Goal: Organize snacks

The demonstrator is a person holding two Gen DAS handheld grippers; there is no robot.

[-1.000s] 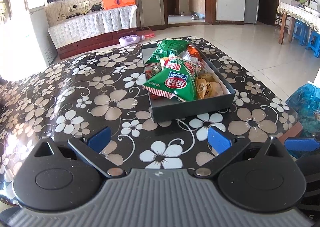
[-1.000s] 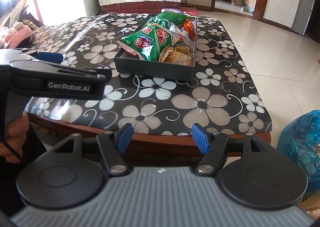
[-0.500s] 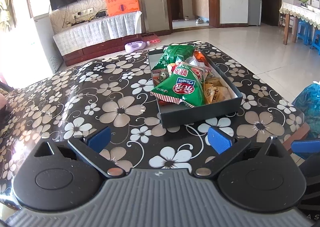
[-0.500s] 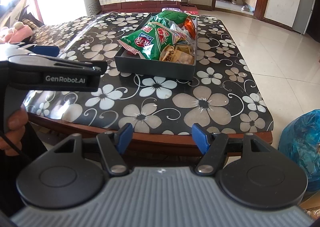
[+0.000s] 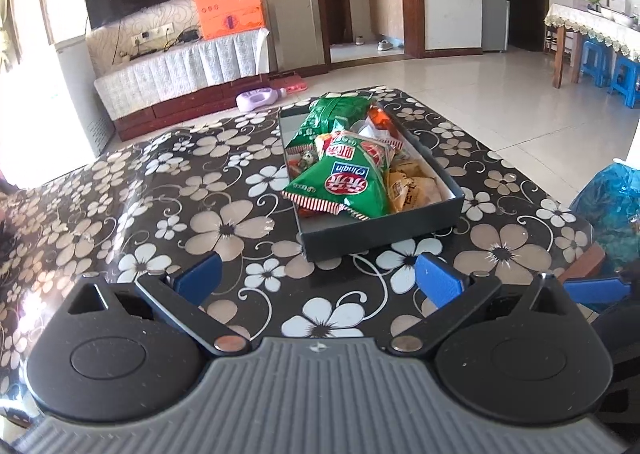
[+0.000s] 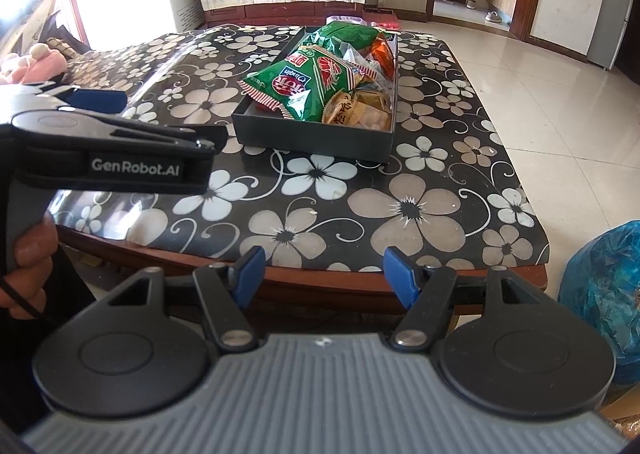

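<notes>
Left wrist view: the left gripper is held above the near part of the table, its blue fingers set wide apart with nothing between them. The box lies ahead, right of centre, and is seen filled with snacks: a green bag on top, a second green bag at the far end, yellow packets along the right wall. Compared with a second ago, the box is seen slightly further off and more of the room is framed above it, so the view is judged to have been drawn back or tilted up a little. Nothing inside the box is seen to have shifted.

Right wrist view: the right gripper is held short of the table's near edge, its jaws about half open and empty. This view is unchanged from a second ago. The left gripper is seen side-on at the left, gripped by a hand. The box sits well beyond both tools, the green bag overhanging its left wall.

No table space outside the box is seen to carry a snack, so the sorting is judged either finished or paused, with both claws clear of the goods.
</notes>
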